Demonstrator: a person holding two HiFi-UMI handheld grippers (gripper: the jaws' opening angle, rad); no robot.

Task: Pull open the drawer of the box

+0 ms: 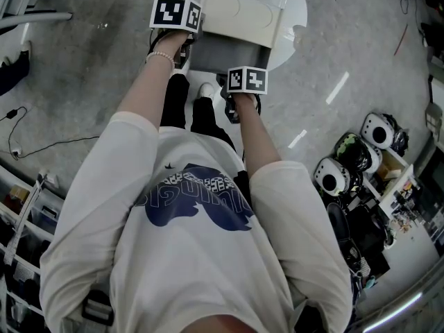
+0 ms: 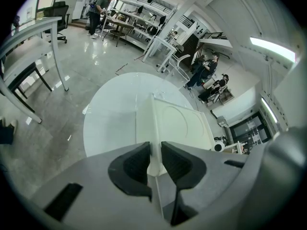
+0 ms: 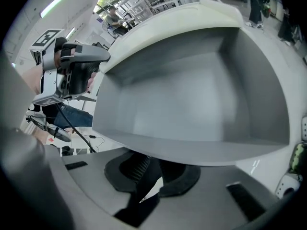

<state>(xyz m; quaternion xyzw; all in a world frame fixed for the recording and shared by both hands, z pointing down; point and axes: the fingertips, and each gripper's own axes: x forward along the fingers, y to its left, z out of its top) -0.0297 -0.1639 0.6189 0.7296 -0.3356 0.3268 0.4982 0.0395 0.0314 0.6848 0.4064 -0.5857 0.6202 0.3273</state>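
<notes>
A cream box [image 1: 239, 11] stands on a round white table [image 1: 297, 5]. Its grey drawer [image 1: 229, 53] is pulled out toward me and holds nothing. My left gripper [image 1: 196, 32] is at the box's left side. In the left gripper view its jaws [image 2: 154, 163] are shut on the thin edge of the box's side wall [image 2: 152, 128]. My right gripper [image 1: 239, 71] is at the drawer's front. In the right gripper view the open drawer [image 3: 192, 95] fills the frame. The pads [image 3: 136, 169] are closed together under its front rim, which hides what they pinch.
The table stands on a grey floor, with a cable [image 1: 28, 141] at the left. Shelves with round helmet-like devices [image 1: 354, 155] are at the right, and another rack [image 1: 21, 214] at the lower left. People [image 2: 204, 71] and desks are far behind the table.
</notes>
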